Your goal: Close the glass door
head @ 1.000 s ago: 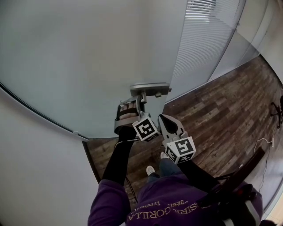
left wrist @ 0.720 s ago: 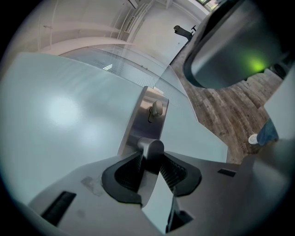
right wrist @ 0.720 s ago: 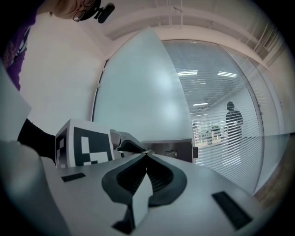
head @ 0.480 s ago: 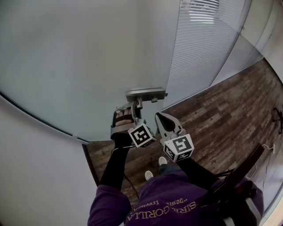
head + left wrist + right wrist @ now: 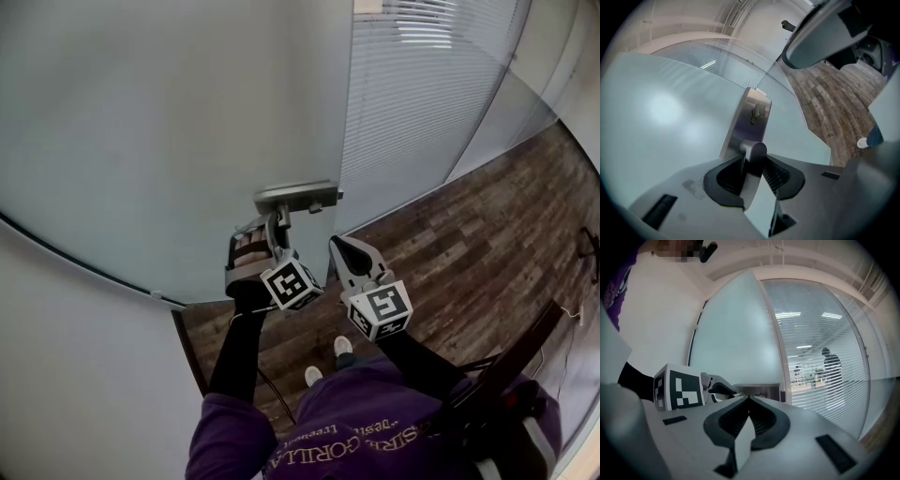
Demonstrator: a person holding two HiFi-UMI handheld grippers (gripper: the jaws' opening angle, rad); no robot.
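Note:
The frosted glass door (image 5: pixel 169 122) fills the left and middle of the head view. Its steel lock plate (image 5: pixel 295 195) carries a round lever handle (image 5: pixel 753 151). My left gripper (image 5: pixel 277 221) is shut on that handle, and in the left gripper view the ribbed pads press on both sides of the handle's end (image 5: pixel 754 161). To the right of it my right gripper (image 5: pixel 339 247) hangs free of the door, jaws shut with nothing between them (image 5: pixel 749 400). The door's free edge (image 5: pixel 349 112) stands against the blinds behind it.
A glass wall with horizontal blinds (image 5: pixel 422 103) runs to the right of the door. Behind it a person's dark outline (image 5: pixel 829 363) shows. Wood plank floor (image 5: pixel 469 253) lies at the right, with a dark chair frame (image 5: pixel 511 366) near my right side. A white wall (image 5: pixel 75 375) is at lower left.
The door's free edge and the handle plate have shifted left in the head view. Both grippers went left with them, the left one still holding the handle.

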